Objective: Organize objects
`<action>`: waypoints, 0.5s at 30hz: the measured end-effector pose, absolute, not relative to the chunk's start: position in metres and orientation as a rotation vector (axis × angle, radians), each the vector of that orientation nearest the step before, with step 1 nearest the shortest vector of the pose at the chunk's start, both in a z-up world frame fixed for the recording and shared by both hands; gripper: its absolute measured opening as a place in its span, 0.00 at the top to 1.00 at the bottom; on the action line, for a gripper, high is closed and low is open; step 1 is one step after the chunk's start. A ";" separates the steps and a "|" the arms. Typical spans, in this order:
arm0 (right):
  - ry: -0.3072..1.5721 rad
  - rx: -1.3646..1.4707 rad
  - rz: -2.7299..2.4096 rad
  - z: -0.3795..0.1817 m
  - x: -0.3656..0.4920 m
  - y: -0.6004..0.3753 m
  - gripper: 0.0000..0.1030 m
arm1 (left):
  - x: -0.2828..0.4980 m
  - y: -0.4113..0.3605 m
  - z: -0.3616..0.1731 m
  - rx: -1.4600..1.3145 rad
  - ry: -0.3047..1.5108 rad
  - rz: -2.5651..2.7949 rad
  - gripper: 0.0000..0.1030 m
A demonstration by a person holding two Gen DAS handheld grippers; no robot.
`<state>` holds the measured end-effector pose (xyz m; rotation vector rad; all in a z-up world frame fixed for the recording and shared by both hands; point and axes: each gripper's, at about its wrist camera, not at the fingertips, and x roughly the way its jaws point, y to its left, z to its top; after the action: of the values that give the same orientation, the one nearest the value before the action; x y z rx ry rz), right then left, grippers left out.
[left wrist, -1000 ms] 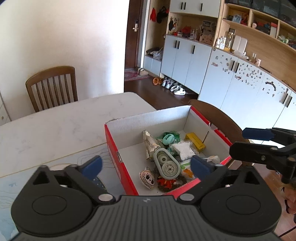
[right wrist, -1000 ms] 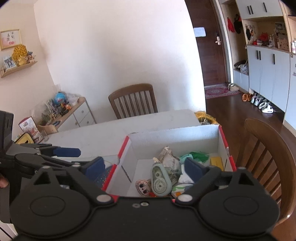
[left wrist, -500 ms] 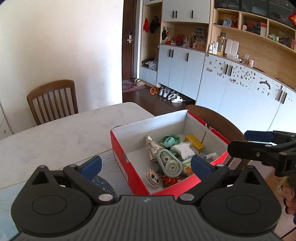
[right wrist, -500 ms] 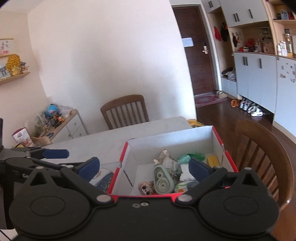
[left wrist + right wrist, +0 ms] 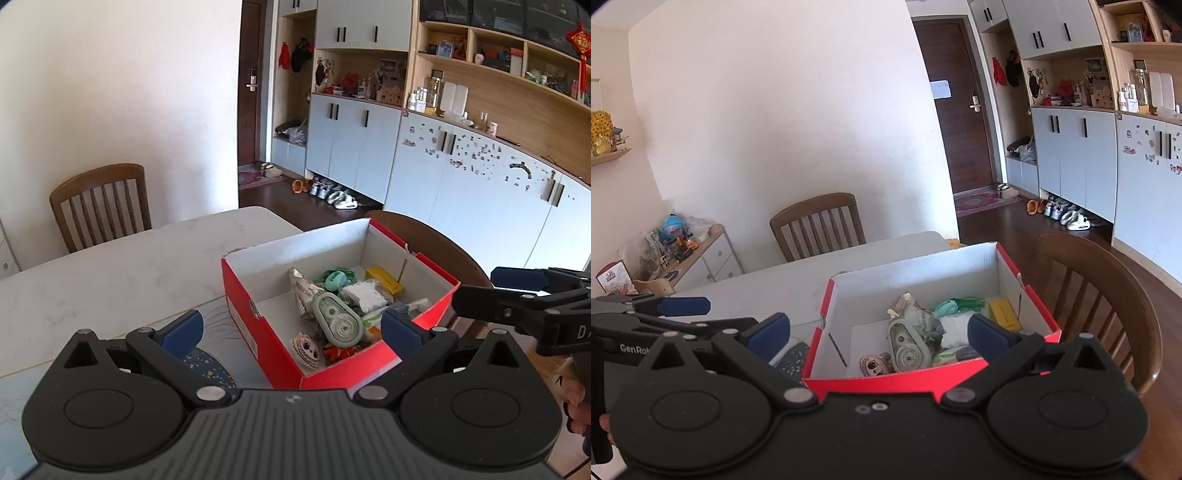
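Tools: left tool and right tool, fingers apart, holding nothing. Red box on worktop already holds assorted small items; organizing looks nearly complete.

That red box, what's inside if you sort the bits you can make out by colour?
In the red box:
Green: 3, correction tape dispenser, mint clip, dark green tangle
White: 1, crumpled white wad
Yellow: 1, yellow block
Silver: 1, foil wrapper
Total: 6; others are too jumbled to tell.
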<state>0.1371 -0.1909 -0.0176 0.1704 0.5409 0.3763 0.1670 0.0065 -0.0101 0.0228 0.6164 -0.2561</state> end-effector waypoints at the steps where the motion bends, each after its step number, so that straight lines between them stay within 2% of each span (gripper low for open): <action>1: 0.542 0.168 0.374 -0.018 0.136 -0.190 0.01 | 0.167 0.007 -0.011 0.023 0.617 -0.262 0.00; 15: 0.563 0.191 0.322 -0.025 0.128 -0.188 0.01 | 0.166 0.009 -0.018 0.039 0.605 -0.282 0.00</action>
<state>0.1276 -0.1879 -0.0254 0.1905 0.5635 0.3218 0.1660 0.0090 -0.0183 0.0391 0.6052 -0.2823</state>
